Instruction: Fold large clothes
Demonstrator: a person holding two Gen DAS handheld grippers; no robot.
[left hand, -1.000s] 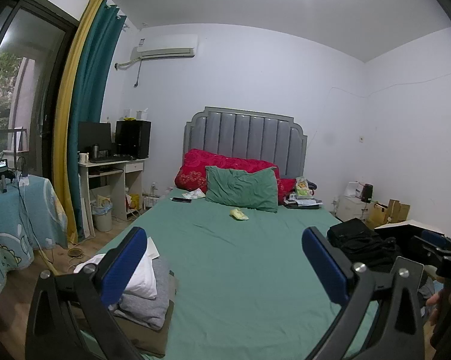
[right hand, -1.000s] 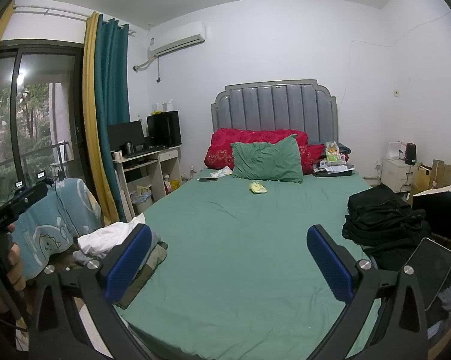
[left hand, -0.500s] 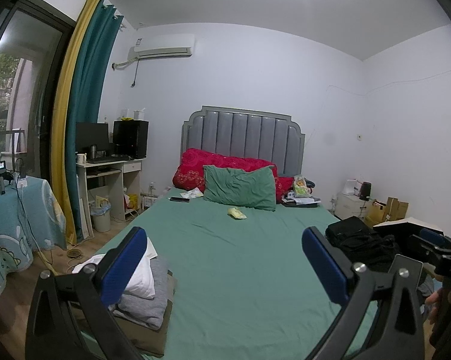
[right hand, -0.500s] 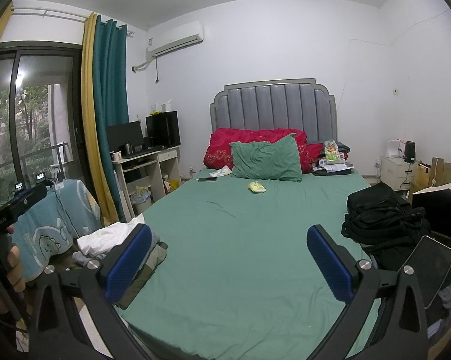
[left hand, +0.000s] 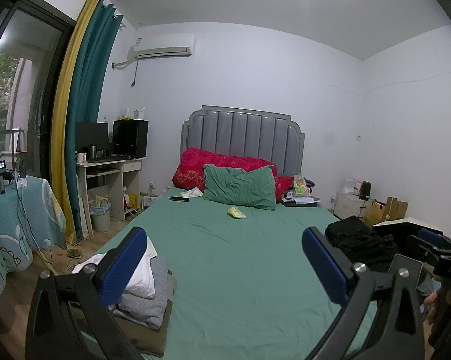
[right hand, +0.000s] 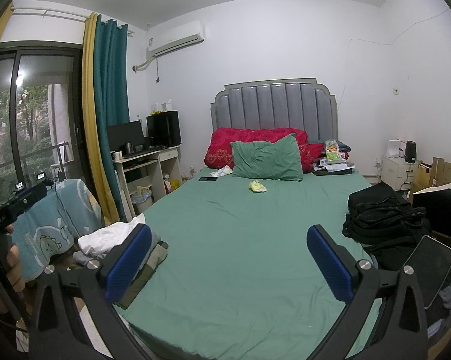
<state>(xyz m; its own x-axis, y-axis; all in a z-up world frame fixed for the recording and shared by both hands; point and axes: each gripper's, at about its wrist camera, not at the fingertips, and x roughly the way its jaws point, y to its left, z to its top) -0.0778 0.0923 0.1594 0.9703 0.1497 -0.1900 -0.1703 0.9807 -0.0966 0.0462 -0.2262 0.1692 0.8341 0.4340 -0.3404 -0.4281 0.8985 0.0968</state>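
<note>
Left gripper (left hand: 225,265) jaws spread wide, nothing between them; blue pads (left hand: 124,265) with a fine ribbed texture on black angular arms with silver bolts. Right gripper (right hand: 229,262) the same: wide apart, empty, raised over the foot of the bed (right hand: 240,240).

Bed sheet is smooth green cloth with faint creases. Ahead of both claws, at the far end: crumpled green pillow (right hand: 266,158), red patterned quilt (right hand: 225,147), padded grey headboard (right hand: 273,105) with vertical channels.

Folded clothes stack (left hand: 141,288) sits just beyond the left claw's left finger, at the bed's left edge: white piece on top, grey knit under it, olive layer at the bottom. Black garment heap (right hand: 381,219), rumpled and unfolded, lies beyond the right claw's right finger, on the bed's right edge. Dark flat phone (right hand: 432,267) rests tilted just behind that heap.
</note>
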